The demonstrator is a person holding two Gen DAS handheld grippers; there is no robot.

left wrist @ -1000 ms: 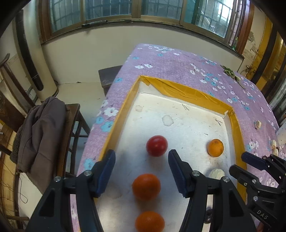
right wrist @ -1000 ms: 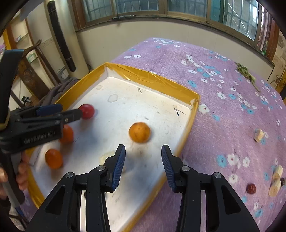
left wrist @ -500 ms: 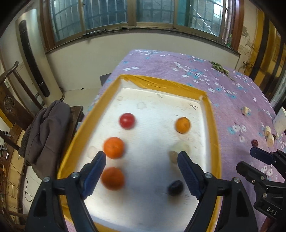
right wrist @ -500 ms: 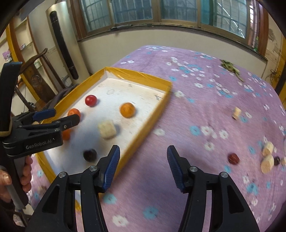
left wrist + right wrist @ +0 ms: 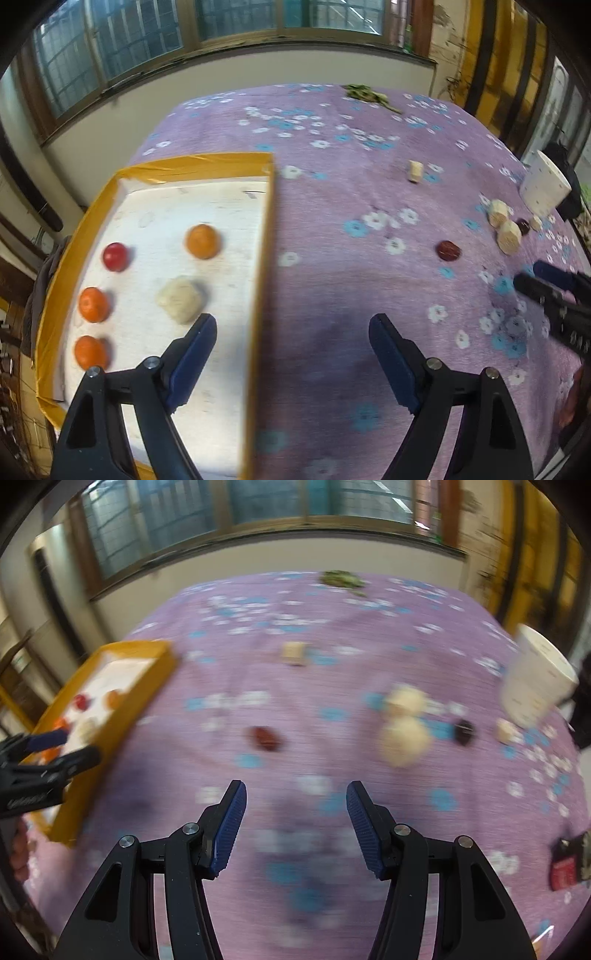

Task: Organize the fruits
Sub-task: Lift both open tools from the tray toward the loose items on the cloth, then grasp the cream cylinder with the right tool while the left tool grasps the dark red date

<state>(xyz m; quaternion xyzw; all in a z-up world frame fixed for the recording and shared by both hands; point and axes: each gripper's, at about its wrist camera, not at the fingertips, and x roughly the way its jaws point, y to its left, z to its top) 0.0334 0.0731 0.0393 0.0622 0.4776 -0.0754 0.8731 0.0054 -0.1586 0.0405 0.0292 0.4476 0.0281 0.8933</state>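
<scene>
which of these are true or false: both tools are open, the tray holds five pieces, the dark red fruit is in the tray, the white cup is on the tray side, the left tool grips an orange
1. Both the left tool and the right tool are open. True.
2. The tray holds five pieces. True.
3. The dark red fruit is in the tray. False: it lies on the purple cloth, outside the tray.
4. The white cup is on the tray side. False: it stands at the opposite edge.
5. The left tool grips an orange. False: it holds nothing.
</scene>
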